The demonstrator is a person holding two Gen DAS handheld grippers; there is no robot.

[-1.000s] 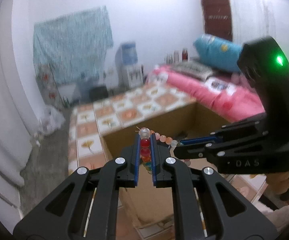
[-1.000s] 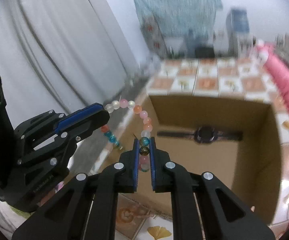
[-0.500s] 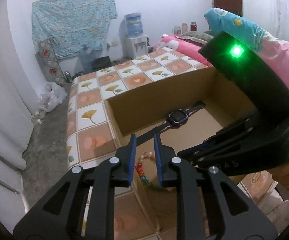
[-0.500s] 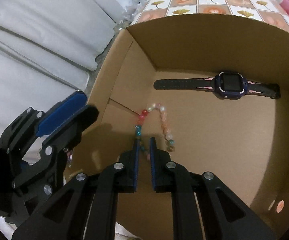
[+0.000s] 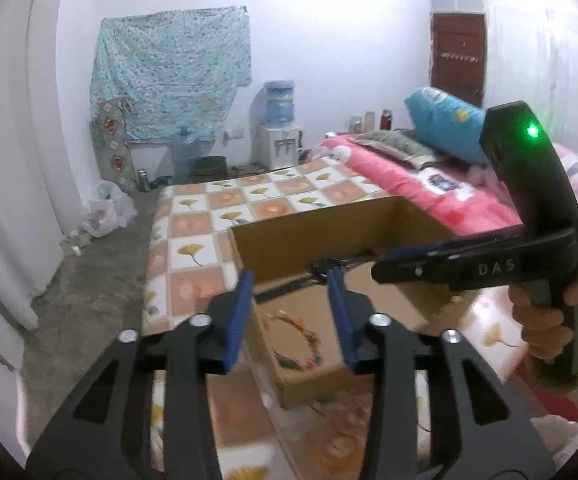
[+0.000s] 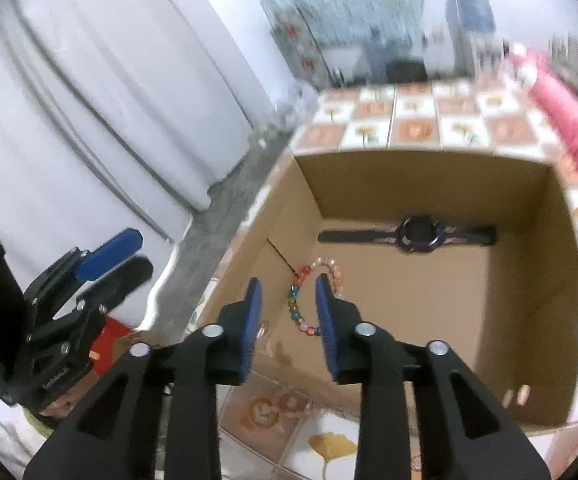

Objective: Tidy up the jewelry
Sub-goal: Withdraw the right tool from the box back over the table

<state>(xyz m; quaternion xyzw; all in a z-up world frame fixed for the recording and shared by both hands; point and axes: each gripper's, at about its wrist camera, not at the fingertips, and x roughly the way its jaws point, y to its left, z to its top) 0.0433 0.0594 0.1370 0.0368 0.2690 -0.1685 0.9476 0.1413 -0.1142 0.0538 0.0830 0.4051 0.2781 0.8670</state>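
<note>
- Cardboard box (image 6: 429,184) sits open on the tiled floor (image 6: 413,128), beside the pink bed (image 5: 429,184).
- Beaded bracelet (image 6: 303,298) lies on the box bottom near the left wall, a loose loop, touching neither gripper; also seen in the left wrist view between the blue pads.
- Dark watch (image 6: 419,235) lies flat further back in the box, strap stretched out along the far wall, apart from the bracelet.
- Left gripper (image 5: 291,312): jaws opening, about half wide, nothing between the pads; bracelet only shows through the gap, lying below.
- Right gripper (image 6: 287,308): jaws opening, moderately wide, nothing gripped; beads sit on the cardboard beyond the tips.
- Right hand (image 5: 545,320) grips the handle, green light on its body.
- Progress, my read: two pieces are in the box, so the bracelet drop looks done.
- What's left: can't tell. No other jewelry shows outside the box in either view; small pale bits on the box floor near the front right corner are too blurred to name.
- Next likely: pull both grippers clear of the box, then look for any further pieces.
</note>
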